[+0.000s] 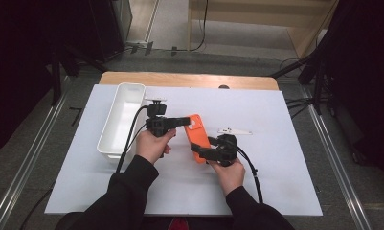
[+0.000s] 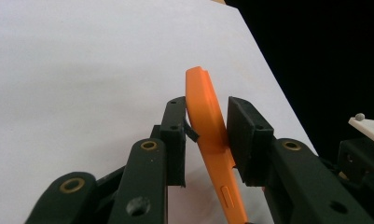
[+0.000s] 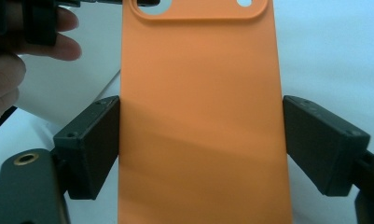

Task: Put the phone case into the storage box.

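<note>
Orange and matte, a phone case (image 1: 197, 137) is held off the bench (image 1: 276, 191) between two grippers, over the middle of the white sheet that covers the bench. Nearest, the right gripper (image 1: 209, 153) clamps the case's lower half across its width, one jaw pressed to each long edge, which likely steadies it flat-side up. The left gripper (image 1: 182, 120) pinches the upper end through its thickness near the raised camera cutout, a hold that looks suited to flexing or peeling the case. Its skin appears smooth and rubbery, with rounded corners and a moulded side button. Beyond it, a small flat white part (image 1: 234, 131) lies on the sheet, apart from the case. At far left stands a glossy white rectangular plastic bin (image 1: 114, 139).
</note>
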Tool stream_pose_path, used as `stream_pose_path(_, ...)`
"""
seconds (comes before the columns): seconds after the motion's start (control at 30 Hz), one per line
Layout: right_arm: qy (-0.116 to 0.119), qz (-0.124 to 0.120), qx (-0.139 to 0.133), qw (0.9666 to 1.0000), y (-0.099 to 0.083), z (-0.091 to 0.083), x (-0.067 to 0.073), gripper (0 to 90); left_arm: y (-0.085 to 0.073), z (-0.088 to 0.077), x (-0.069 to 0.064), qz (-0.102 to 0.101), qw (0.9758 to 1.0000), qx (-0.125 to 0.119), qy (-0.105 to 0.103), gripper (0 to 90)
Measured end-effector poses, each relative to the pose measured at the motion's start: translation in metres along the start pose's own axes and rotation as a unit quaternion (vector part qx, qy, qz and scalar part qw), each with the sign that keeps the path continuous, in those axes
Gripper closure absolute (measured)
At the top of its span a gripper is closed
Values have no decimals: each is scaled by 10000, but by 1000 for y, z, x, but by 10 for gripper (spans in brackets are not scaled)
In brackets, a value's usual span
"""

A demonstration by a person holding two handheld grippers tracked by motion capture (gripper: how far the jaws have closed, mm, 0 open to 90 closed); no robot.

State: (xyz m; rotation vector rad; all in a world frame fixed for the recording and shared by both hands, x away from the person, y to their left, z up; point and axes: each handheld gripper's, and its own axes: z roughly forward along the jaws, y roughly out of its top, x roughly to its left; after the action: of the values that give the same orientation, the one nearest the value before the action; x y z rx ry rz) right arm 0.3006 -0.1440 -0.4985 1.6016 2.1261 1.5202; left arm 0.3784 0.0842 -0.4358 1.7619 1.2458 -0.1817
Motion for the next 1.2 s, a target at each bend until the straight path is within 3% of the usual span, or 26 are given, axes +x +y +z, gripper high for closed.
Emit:
stream_pose_path(0.43, -34, -103, 45, 9999, -1, 2, 2, 144, 0, -2, -2, -212, 9992, -10, -327, 752)
stream_pose_path(0.77, 0, -159, 25, 9999, -1, 2, 2, 143, 0, -4, -3, -219, 9985, -42, -492, 767)
stream_pose_path(1.2, 54, -214, -28, 9998, 0, 1, 3, 142, 0, -7, -6, -106, 9986, -84, -510, 772)
